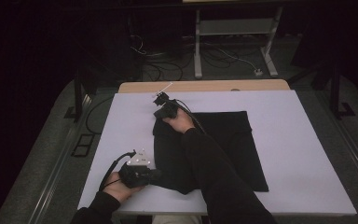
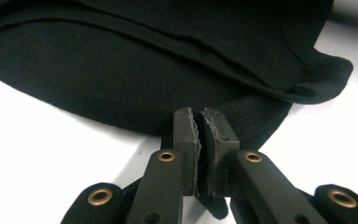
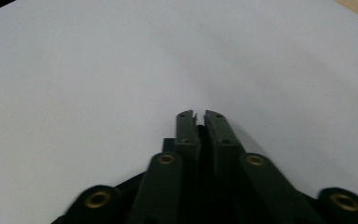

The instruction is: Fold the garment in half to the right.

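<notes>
A black cloth (image 1: 219,149) lies flat on the white table cover (image 1: 307,154), a little left of its middle and running from about halfway up the table down toward the near edge. It is dark, matte and soft, folded into a rough rectangle with a straight far edge and a straight right edge. A fold line shows across its right half in the high view. Its near left corner is bunched and pulled out of shape toward the left.

The left gripper (image 1: 156,173) sits at that near left corner, held in the person's left hand (image 1: 119,189). In the left gripper view its jaws are pressed together on the cloth's (image 2: 158,60) hemmed edge, with a scrap of black fabric showing between and below the pads. From there the cloth rises in layered folds, with stitched seams running along the edges and a loose corner hanging out to the right over the white cover (image 2: 42,140).

The right gripper (image 1: 162,101) is at the cloth's far left corner, the person's right arm reaching across the cloth to it. In the right gripper view its jaws (image 3: 196,122) stand together with only a thin slit at the tips, and dark fabric shows low between them, so they look clamped on the cloth's edge. Beyond them lies the bare white cover (image 3: 121,60).
</notes>
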A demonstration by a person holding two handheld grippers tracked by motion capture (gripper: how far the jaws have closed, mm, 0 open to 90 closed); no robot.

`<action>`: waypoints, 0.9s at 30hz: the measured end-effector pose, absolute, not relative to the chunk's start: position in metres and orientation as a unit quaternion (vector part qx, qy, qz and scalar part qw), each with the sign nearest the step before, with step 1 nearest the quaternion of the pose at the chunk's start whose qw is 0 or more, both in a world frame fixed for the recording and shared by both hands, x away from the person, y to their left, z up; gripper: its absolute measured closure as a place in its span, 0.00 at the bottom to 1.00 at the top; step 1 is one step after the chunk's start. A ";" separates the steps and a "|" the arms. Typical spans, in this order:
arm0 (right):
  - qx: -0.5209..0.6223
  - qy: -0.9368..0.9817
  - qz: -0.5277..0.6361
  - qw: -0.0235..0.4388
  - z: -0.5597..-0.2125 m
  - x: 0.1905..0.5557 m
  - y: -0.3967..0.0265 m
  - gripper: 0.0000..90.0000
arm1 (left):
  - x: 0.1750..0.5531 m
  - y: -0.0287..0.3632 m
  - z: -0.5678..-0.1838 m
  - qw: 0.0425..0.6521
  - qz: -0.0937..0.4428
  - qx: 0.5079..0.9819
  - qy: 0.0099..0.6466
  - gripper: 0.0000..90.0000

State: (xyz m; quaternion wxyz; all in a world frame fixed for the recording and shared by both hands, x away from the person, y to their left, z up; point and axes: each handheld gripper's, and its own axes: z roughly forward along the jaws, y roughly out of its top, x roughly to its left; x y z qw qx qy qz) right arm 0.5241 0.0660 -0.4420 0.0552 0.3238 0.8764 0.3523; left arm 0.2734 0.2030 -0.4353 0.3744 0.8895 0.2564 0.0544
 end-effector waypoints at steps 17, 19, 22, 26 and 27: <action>0.330 0.866 0.371 0.053 -0.417 0.507 0.054 0.96 | 0.271 0.202 -0.429 0.391 0.059 0.881 0.258 0.92; 0.332 0.863 0.377 0.055 -0.414 0.505 0.050 0.96 | 0.271 0.201 -0.428 0.395 0.061 0.880 0.259 0.92; 0.331 0.859 0.386 0.055 -0.412 0.500 0.044 0.96 | 0.271 0.200 -0.426 0.395 0.064 0.881 0.254 0.92; 0.332 0.851 0.404 0.053 -0.412 0.491 0.034 0.96 | 0.272 0.195 -0.423 0.403 0.067 0.877 0.252 0.92; 0.335 0.848 0.407 0.053 -0.412 0.489 0.031 0.96 | 0.272 0.194 -0.422 0.404 0.068 0.878 0.249 0.92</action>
